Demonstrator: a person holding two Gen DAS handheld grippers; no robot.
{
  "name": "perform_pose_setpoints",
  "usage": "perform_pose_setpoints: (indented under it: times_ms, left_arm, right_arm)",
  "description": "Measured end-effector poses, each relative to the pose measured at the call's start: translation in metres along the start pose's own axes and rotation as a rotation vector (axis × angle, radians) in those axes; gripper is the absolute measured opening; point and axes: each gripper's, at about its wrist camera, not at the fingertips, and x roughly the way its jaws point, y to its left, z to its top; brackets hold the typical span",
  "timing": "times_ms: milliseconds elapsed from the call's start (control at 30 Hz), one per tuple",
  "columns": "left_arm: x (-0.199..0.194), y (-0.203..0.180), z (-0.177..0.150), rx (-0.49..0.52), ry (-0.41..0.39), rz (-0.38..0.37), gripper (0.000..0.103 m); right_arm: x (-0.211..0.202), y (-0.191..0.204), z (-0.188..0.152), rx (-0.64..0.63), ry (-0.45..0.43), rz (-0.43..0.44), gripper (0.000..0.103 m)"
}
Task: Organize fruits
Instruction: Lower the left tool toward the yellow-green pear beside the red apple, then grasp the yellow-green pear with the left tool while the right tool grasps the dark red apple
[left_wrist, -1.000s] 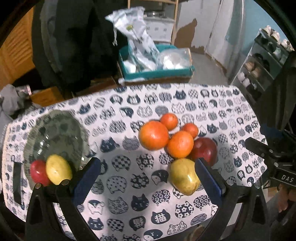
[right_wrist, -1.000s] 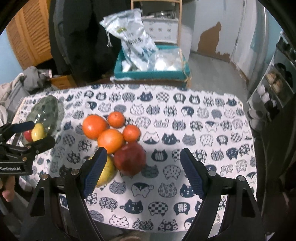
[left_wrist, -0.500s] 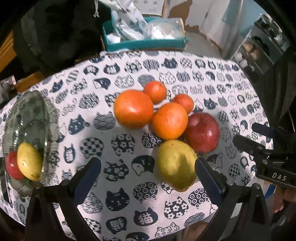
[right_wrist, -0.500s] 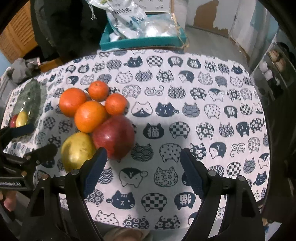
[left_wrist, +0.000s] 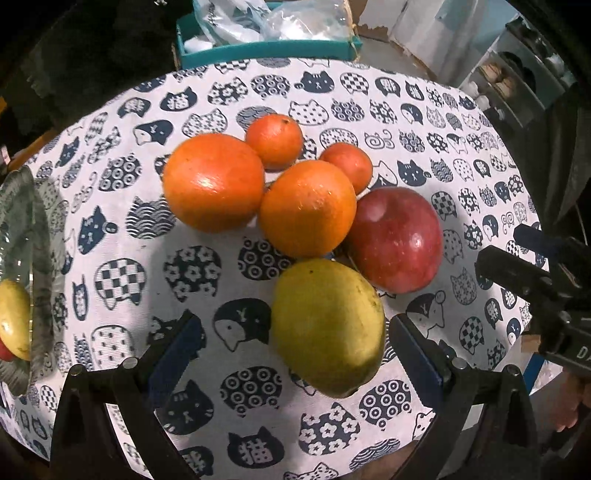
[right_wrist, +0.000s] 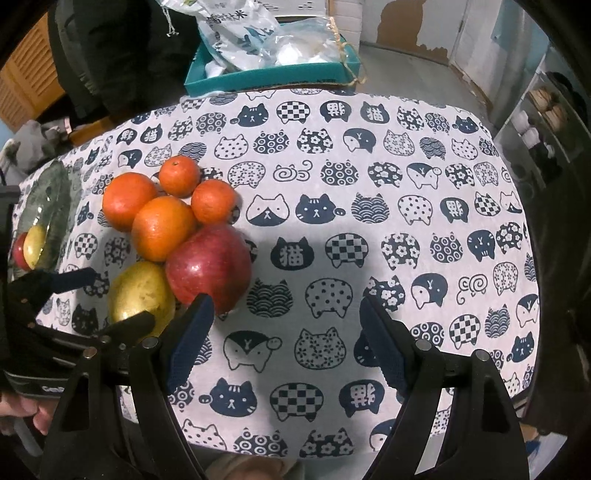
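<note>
A yellow-green mango (left_wrist: 327, 325) lies on the cat-print tablecloth, with a red apple (left_wrist: 397, 238), two large oranges (left_wrist: 212, 181) (left_wrist: 308, 206) and two small tangerines (left_wrist: 275, 140) (left_wrist: 349, 166) bunched behind it. My left gripper (left_wrist: 295, 339) is open, its jaws on either side of the mango, not touching. My right gripper (right_wrist: 284, 332) is open and empty over bare cloth, its left finger just in front of the apple (right_wrist: 208, 266). The mango (right_wrist: 142, 295) shows left of it.
A green glass plate (left_wrist: 22, 229) at the left edge holds a yellow fruit (left_wrist: 13, 317) and a red one (right_wrist: 18, 251). A teal box (right_wrist: 273, 72) with plastic bags sits behind the table. A shoe rack (right_wrist: 546, 122) stands right.
Both grippers have moved down and forward toward the fruit pile. The left gripper's open jaws now flank the mango. The right gripper has closed in beside the apple.
</note>
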Motion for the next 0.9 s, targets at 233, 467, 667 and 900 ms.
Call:
perform_pose_setpoints:
  times_ms: [233,467,667,900]
  left_arm:
    - [0.012,-0.002,0.005,-0.017,0.018,-0.032,0.093]
    - [0.015,-0.005,0.004,-0.027,0.031,-0.122,0.068]
    - [0.008,-0.003,-0.002,0.009,0.010,-0.064,0.068]
    - [-0.002,0.028,-0.003,-0.030,-0.014,-0.017,0.068]
  right_arm:
    - [0.006,0.001,-0.001,-0.004,0.011,0.004,0.082]
    - [0.011,0.000,0.001,0.005,0.015,0.029,0.082]
    - [0.017,0.009,0.006,-0.009,0.021,0.080,0.082]
    - [0.033,0.030,0.012,-0.059,0.051,0.113,0.082]
